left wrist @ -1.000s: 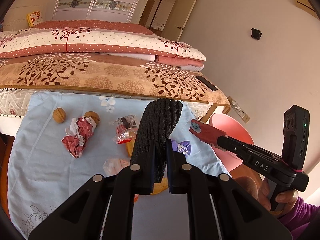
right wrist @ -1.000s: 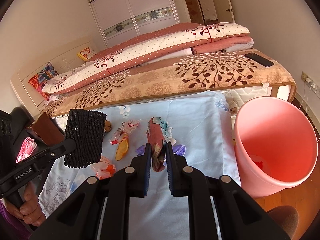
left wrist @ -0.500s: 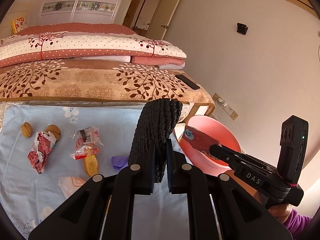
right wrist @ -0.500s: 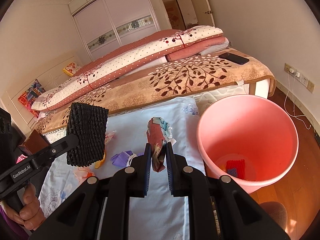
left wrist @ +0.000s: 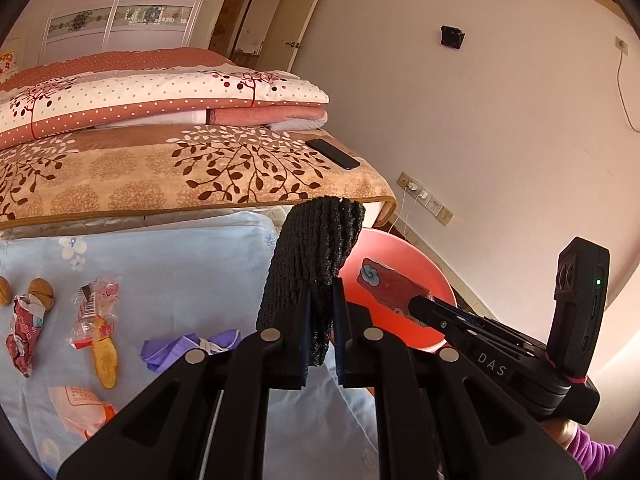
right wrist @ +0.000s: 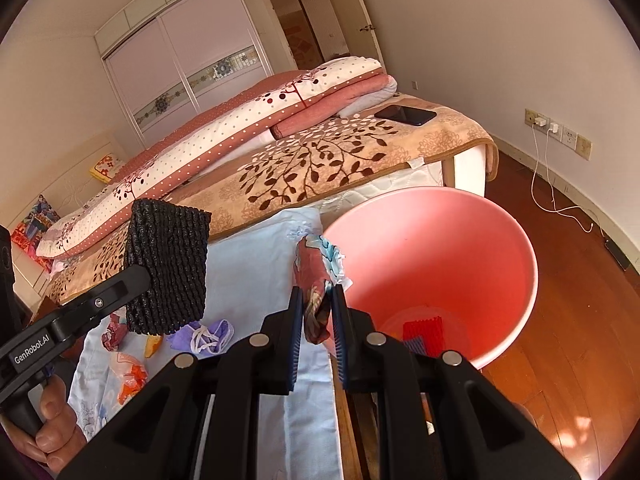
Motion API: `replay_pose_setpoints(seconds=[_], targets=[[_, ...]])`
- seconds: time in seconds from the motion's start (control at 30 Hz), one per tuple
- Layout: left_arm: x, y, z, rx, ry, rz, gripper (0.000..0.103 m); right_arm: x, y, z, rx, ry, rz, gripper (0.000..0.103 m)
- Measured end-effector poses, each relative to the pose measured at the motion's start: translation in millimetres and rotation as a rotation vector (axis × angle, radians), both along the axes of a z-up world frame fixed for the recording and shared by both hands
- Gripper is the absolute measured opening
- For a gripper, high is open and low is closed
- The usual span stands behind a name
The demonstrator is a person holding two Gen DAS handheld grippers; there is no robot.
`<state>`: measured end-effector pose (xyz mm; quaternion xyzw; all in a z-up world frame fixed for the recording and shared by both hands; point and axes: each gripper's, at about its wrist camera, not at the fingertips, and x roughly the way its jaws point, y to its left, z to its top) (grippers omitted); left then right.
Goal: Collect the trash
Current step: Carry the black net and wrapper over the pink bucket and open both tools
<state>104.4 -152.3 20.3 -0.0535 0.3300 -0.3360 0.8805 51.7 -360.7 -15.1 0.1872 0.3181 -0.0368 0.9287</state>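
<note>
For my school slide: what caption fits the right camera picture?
Right gripper holds a red wrapper by the pink bucket.

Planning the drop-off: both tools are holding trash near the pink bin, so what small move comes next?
Probably carry the right tool a little further right over the pink bin, then open. Its red wrapper sits at the rim, not clearly inside. The left tool holds the black foam net.

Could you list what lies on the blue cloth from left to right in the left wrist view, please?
Crumpled red wrapper → clear snack packet → purple mask → black foam net, held above the cloth's right side in the left tongs.
</note>
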Motion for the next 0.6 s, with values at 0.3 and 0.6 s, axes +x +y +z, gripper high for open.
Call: replay_pose_setpoints(seconds=[0.3,0.6], targets=[[3.3,-41.9,-5.9,0.028,0.004,-0.063,0.009,-0.3,-29.2,-14.9,0.007,0.031,-0.078,0.014],[3.9,-75.2,-12.1,0.046,0.018,-0.118,0.009,-0.6,-51.1,-26.9,0.011,0.054,-0.147,0.014]])
